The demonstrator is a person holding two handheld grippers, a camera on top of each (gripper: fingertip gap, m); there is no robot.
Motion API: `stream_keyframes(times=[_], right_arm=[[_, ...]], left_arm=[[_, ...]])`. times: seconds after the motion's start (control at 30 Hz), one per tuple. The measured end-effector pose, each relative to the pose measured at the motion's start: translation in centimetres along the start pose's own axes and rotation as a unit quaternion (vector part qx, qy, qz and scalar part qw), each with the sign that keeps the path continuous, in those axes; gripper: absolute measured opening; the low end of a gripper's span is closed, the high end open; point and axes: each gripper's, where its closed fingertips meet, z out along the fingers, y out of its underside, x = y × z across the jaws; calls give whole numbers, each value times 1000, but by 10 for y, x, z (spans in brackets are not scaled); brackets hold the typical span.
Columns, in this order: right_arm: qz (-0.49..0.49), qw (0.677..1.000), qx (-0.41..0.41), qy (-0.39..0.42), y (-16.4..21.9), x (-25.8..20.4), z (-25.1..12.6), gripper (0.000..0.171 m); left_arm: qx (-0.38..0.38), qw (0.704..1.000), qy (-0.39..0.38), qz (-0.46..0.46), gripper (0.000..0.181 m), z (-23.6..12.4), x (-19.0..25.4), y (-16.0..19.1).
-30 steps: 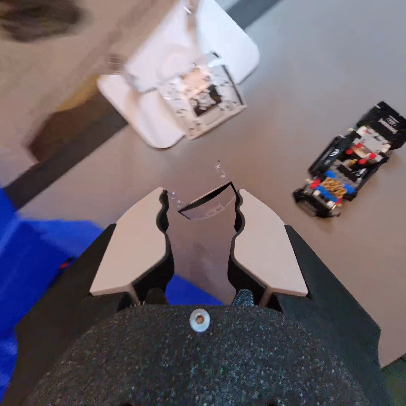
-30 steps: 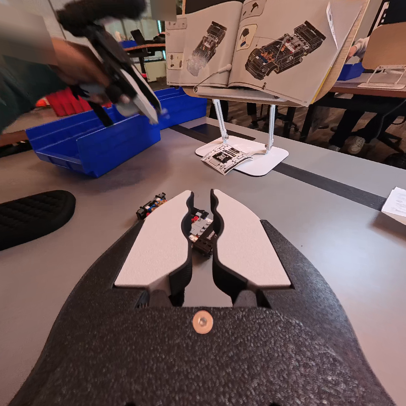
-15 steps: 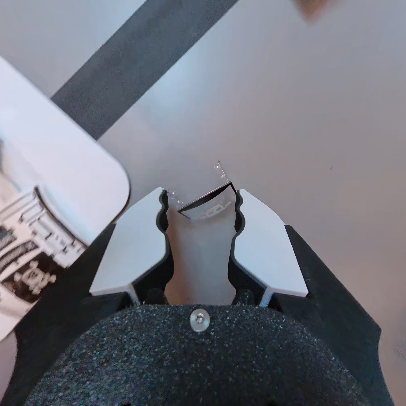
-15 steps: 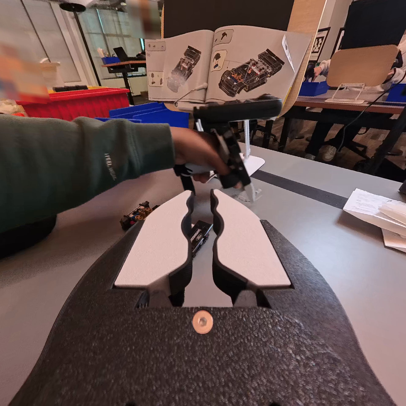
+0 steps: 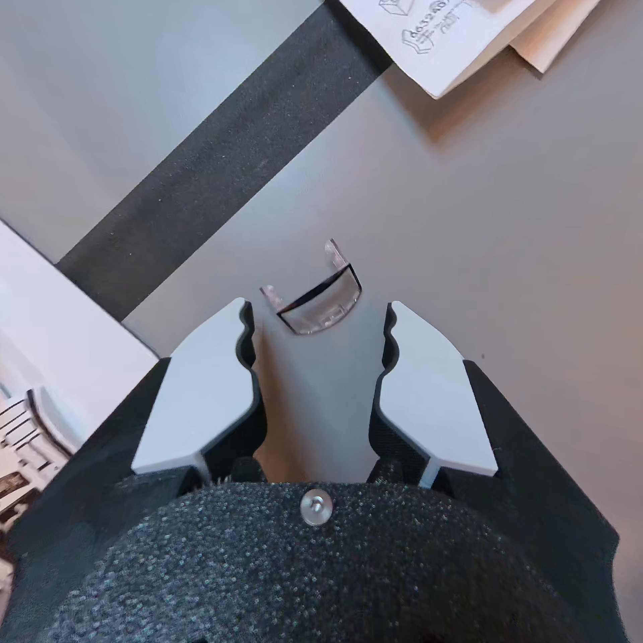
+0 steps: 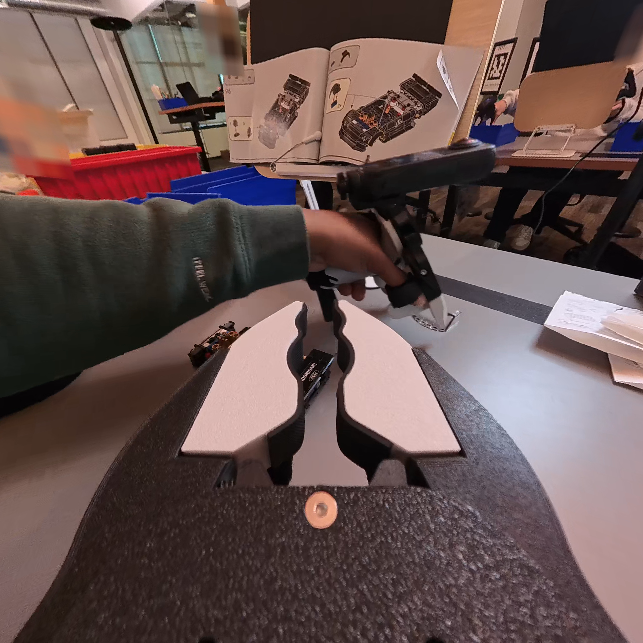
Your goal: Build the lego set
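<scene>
Left wrist view: my left gripper [image 5: 318, 306] points down at the grey table [image 5: 487, 226] with its fingers spread wide and holding nothing. The clear windscreen piece [image 5: 318, 306] lies on the table just ahead of the fingertips, between them and touching neither. A black strip [image 5: 215, 149] crosses the table diagonally behind it; folded paper sheets [image 5: 449, 38] lie at the upper right, and the white stand base [image 5: 52, 313] sits at the left. Right wrist view: my right gripper [image 6: 320, 308] has its fingers drawn narrow, with a slim gap between them; the black lego car [image 6: 315, 374] rests on the table below that gap, and I cannot tell whether the fingers touch it. Beyond, my left hand [image 6: 348, 254] holds the other gripper tip-down over the windscreen piece [image 6: 436, 318]. The instruction booklet [image 6: 341, 104] stands open on its stand behind.
</scene>
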Motion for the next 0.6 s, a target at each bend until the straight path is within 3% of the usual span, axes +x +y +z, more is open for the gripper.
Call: stream_keyframes(times=[0.17, 0.23, 0.27, 0.3, 0.47, 0.53, 0.6], right_arm=[[-2, 1000, -1, 3, 3, -1, 1, 14], [-3, 1000, -5, 1, 5, -3, 3, 14], [-4, 1000, -6, 0, 6, -4, 4, 14], [-5, 1000, -8, -1, 7, -4, 4, 14], [-3, 1000, -7, -4, 6, -6, 4, 14], [2, 1000, -6, -8, 5, -7, 4, 14], [4, 1000, -3, -12, 3, -10, 4, 14]], left_arm=[[94, 996, -1, 7, 56, -55, -2, 16], [147, 989, -15, -8, 33, -88, -16, 31], [175, 984, -17, -15, 7, -106, -22, 39], [197, 980, -20, -21, 0, -126, -29, 49], [287, 950, -125, -21, 0, -260, -87, 108], [267, 945, -187, -37, 0, -304, -136, 149], [197, 950, -223, -91, 15, -322, -192, 207]])
